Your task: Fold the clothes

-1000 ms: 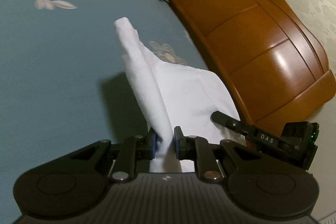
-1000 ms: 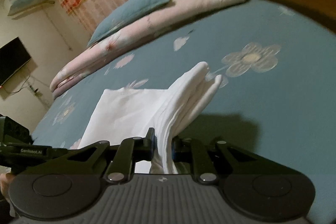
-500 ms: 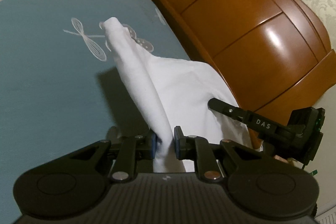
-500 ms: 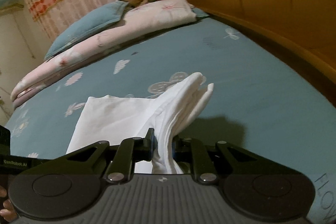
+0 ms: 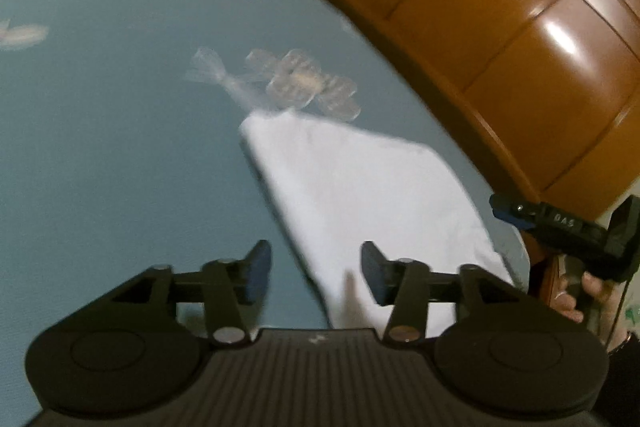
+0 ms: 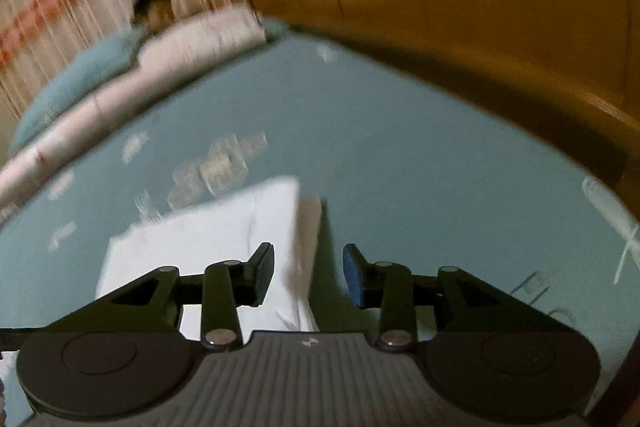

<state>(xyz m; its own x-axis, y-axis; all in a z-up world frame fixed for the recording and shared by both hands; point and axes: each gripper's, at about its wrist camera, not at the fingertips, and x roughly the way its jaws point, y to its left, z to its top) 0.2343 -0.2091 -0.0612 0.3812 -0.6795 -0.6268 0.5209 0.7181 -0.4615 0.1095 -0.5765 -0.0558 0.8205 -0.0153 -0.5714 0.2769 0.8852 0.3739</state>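
White garment (image 5: pixel 360 187) lies folded flat on the bed (image 5: pixel 100 147); left tongs (image 5: pixel 316 273) and right tongs (image 6: pixel 308 273), just opened, straddle its near edge; further folds possibly remain.

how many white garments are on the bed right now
1: a folded white garment lying flat on the blue bedsheet, near the wooden bed frame. Anything outside both views can't be ruled out.

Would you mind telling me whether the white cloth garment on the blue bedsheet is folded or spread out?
Folded: the white cloth garment lies flat on the blue bedsheet as a compact shape, with a layered edge showing at its side.
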